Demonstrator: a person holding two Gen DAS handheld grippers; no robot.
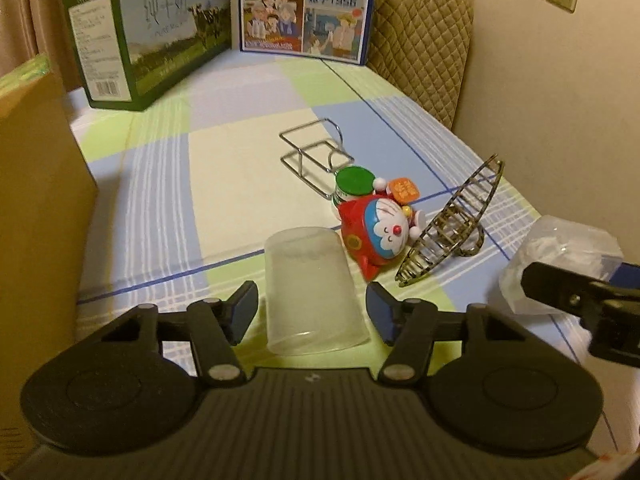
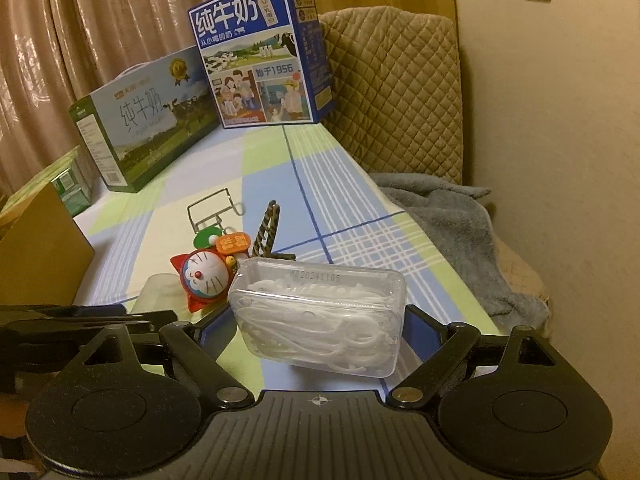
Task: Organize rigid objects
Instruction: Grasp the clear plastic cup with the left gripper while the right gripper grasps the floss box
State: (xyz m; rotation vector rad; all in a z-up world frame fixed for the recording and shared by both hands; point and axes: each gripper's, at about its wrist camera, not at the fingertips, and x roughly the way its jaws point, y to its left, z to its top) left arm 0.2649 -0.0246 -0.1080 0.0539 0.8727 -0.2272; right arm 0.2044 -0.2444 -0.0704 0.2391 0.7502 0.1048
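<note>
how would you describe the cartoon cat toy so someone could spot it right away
On the checked tablecloth, find the small cluster of things lying in front of the two milk cartons. The cat toy lies tipped over between a frosted plastic cup and a tilted wire rack. It alone is bright red, with a blue and white face.

"纯牛奶" and "1956" on blue milk box (image 2: 260, 52), "M020241105" on clear case (image 2: 320, 320)
</note>
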